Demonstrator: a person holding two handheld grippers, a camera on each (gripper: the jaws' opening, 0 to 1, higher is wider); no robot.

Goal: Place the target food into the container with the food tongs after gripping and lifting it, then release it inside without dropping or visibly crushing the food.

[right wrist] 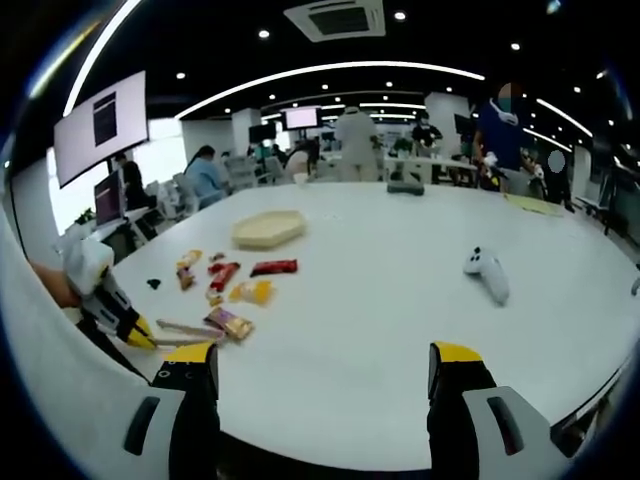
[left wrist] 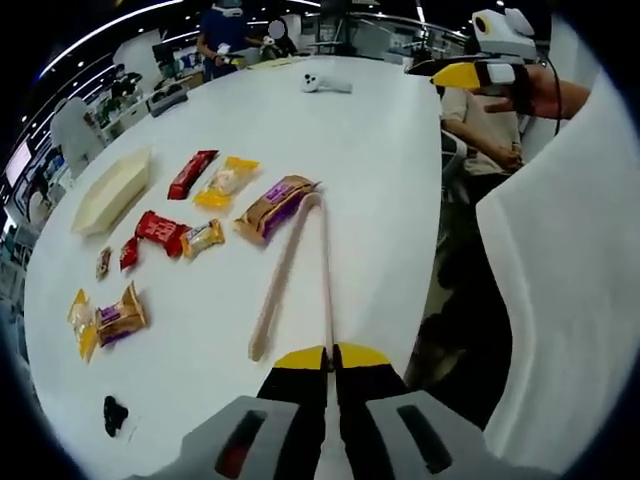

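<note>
Two left fingers [left wrist: 330, 357] pinched on tongs [left wrist: 300, 270] near table edge [left wrist: 425, 290].

Open-plan office, desk monitors [right wrist: 108, 197], ceiling vent [right wrist: 334, 18], seated people [right wrist: 207, 175]

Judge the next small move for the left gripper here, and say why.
Probably lift the food tongs off the table. The left gripper is shut on their handle end, while their tips lie open beside the purple-wrapped snack. The cream container sits beyond, empty.
</note>
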